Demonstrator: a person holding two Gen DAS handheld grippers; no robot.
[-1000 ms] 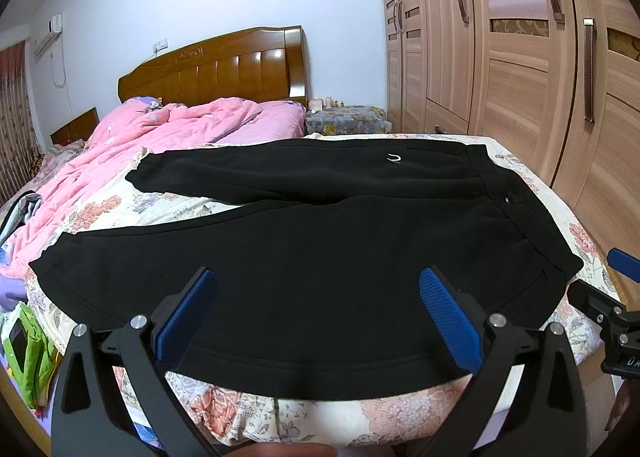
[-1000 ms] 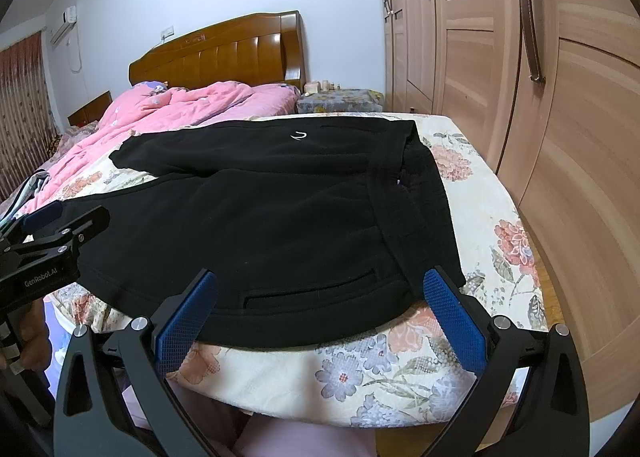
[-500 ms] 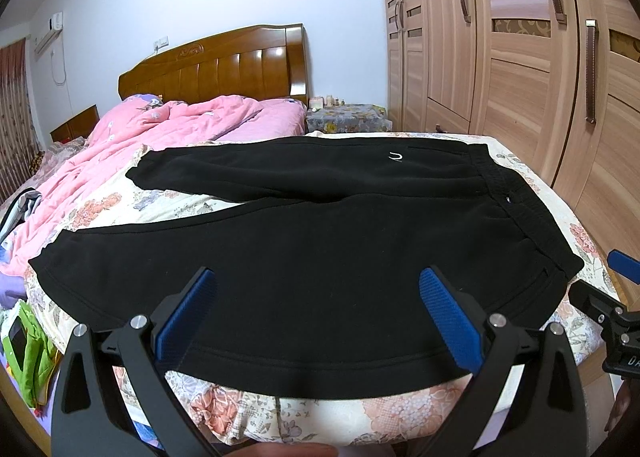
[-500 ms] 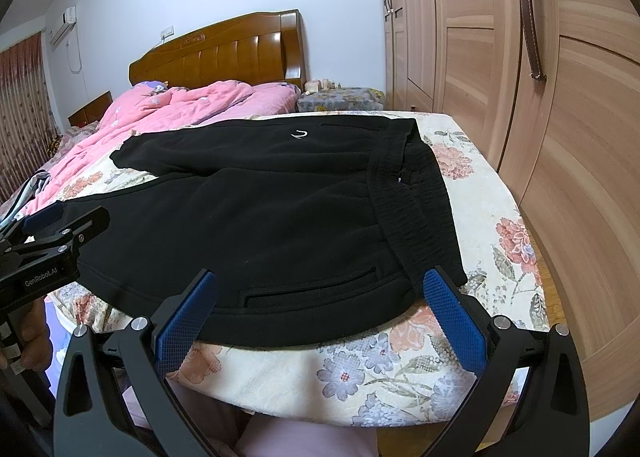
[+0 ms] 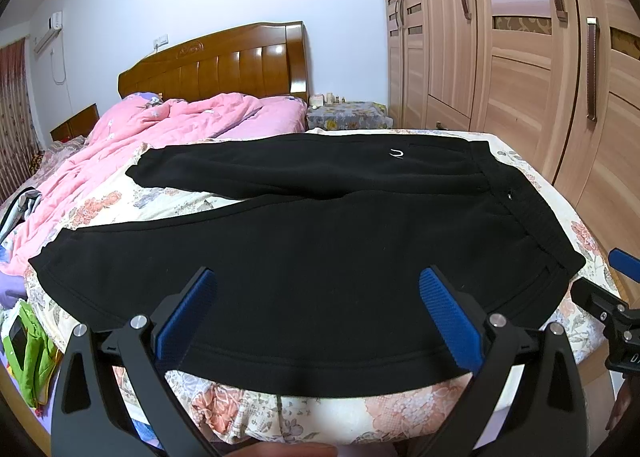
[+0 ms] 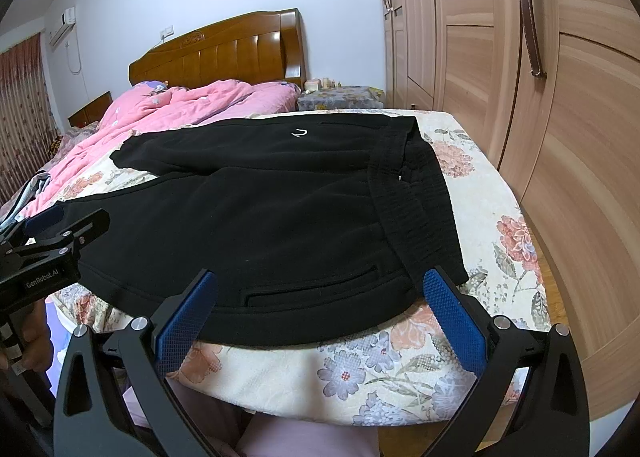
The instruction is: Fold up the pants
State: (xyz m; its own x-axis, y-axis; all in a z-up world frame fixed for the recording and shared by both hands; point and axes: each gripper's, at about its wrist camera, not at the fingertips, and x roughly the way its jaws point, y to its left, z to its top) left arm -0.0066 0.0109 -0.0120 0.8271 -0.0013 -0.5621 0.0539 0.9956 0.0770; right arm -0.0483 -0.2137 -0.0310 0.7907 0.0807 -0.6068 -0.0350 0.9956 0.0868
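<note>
While the right view shows wardrobe [image 6: 580,137], left shows pants [image 5: 320,257] legs.

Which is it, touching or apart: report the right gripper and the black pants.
Cannot tell. In the right wrist view the right gripper is open, its fingers astride the pants' near edge, overlapping the fabric, with no gap or contact plainly shown.

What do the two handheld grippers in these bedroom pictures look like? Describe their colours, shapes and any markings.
Each is a black metal frame of angular, triangular cut-out arms joined by silver bolts. The left gripper and right gripper both carry two long fingers faced with textured blue pads. White lettering "GenRobot.AI" marks the left gripper's side in the right wrist view. No cables or sleeves are visible.
</note>
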